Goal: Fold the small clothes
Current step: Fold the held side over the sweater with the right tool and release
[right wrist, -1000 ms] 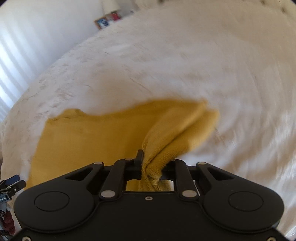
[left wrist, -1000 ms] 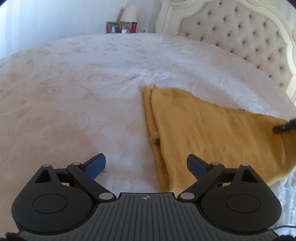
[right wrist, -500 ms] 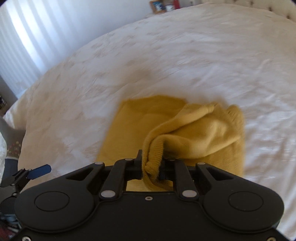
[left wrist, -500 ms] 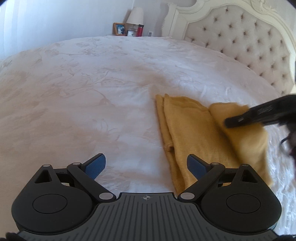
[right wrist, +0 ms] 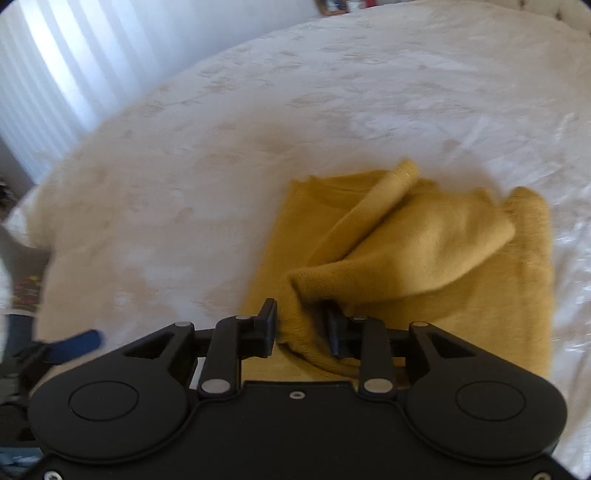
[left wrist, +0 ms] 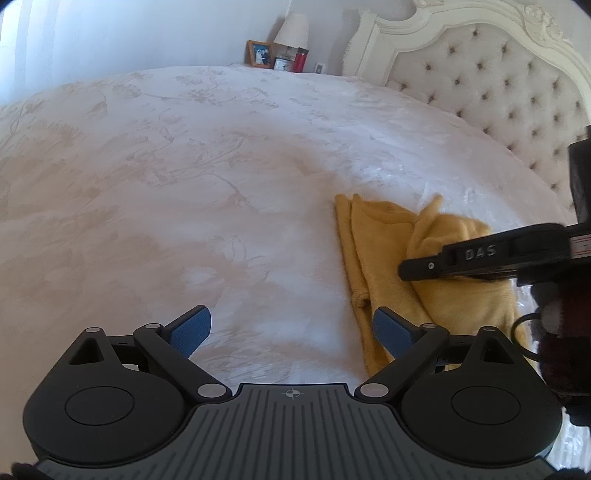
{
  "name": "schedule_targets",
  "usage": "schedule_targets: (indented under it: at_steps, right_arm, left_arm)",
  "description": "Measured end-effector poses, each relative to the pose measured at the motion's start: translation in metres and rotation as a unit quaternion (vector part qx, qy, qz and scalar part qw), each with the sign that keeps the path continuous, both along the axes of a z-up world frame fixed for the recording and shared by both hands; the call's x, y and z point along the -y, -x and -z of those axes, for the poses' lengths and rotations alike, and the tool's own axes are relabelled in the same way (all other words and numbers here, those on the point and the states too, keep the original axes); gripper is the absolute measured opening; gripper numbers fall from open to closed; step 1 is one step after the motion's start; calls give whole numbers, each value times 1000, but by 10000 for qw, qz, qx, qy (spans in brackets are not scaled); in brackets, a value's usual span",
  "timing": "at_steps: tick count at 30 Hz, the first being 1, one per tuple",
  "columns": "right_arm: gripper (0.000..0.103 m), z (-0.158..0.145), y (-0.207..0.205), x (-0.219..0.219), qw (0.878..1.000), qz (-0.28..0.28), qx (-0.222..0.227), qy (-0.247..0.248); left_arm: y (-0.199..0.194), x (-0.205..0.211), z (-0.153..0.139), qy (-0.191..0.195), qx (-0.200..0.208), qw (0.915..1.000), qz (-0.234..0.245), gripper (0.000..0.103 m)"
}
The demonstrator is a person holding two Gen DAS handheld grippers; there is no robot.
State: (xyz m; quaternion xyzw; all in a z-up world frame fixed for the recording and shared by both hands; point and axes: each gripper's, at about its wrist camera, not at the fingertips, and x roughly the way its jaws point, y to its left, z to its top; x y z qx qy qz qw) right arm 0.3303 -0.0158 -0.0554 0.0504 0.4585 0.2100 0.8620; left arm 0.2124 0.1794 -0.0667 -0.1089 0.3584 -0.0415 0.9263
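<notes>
A mustard yellow knit garment (left wrist: 384,254) lies on the white bedspread (left wrist: 184,184), partly folded over itself. My left gripper (left wrist: 291,328) is open and empty, low over the bed just left of the garment's near edge. My right gripper (right wrist: 301,325) hovers over the garment (right wrist: 424,243); its jaws stand partly apart with the folded-over edge of the cloth still between them. In the left wrist view the right gripper (left wrist: 402,269) reaches in from the right above the garment.
A tufted cream headboard (left wrist: 498,85) rises at the far right. A nightstand behind the bed holds a lamp (left wrist: 291,29), a photo frame (left wrist: 259,53) and a red bottle (left wrist: 301,61). White curtains (right wrist: 48,74) hang beyond the bed.
My right gripper has carried the garment's far end over onto the rest, folding it, and its jaws have opened from a tight grip. My left gripper has stayed open and lifted back slightly.
</notes>
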Motion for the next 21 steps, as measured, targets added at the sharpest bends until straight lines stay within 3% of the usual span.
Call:
schedule_targets:
  at_steps: [6,9,16,21]
  right_arm:
    - [41,-17,14,20,9961,-57,190,-857]
    - [41,-24,26,42,9944,153,355,-987]
    - [41,-2,52,62,9980,195,429,-429]
    - [43,1,98,44,9912,-394,1254,139]
  left_arm:
    - [-3,-3,4,30,-65,10000,-23,96]
    - [-3,-3,6,38,-85,10000,-9,96]
    - [-3,-4,7,202,9,9997,104,96]
    - [-5,-4,3,208,67,9997,81,96]
